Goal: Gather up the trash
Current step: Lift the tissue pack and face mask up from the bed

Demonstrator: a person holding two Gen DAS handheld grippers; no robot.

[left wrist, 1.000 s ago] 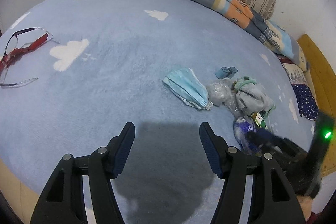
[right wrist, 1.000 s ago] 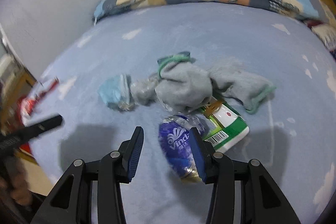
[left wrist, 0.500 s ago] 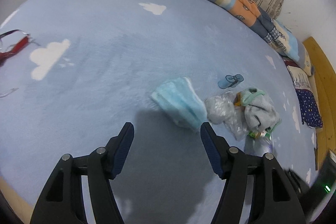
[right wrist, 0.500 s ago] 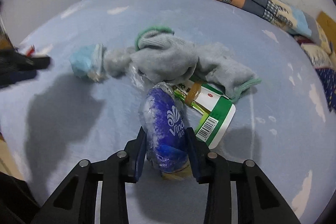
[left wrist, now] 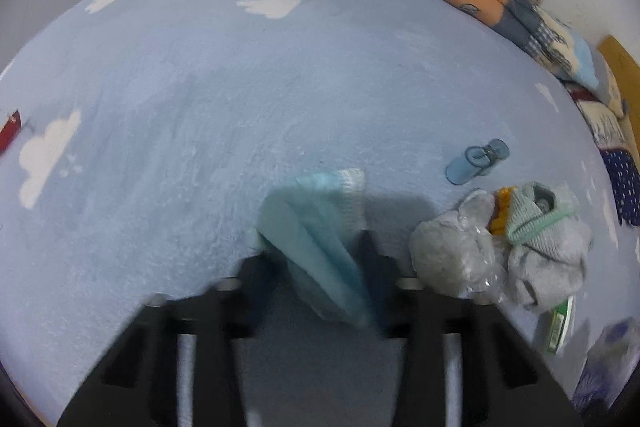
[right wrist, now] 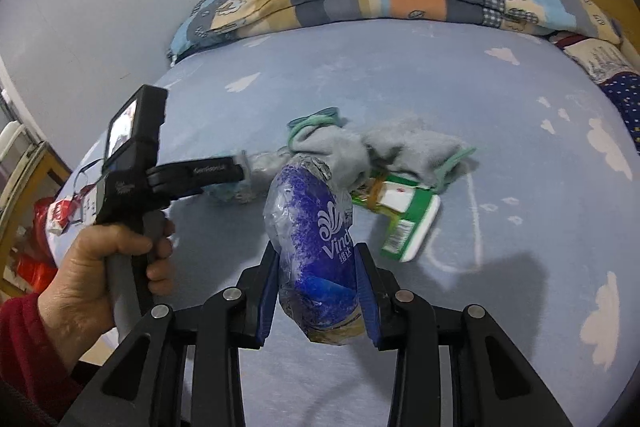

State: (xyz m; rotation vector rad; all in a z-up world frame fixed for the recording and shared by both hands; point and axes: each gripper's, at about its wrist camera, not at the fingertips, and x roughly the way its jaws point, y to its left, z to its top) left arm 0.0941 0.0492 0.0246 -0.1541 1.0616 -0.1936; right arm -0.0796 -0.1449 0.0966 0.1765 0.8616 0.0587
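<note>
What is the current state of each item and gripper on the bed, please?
Left gripper: jaws closing around the mask.
Mask: crumpled, between the left jaws.
Right gripper: shut on the wrapper.
Wrapper: lifted off the bed, crumpled.
Sock: lying bunched on the bed.
Green packet: lying flat, partly under the sock.
Clear bag: crumpled beside the sock.
</note>
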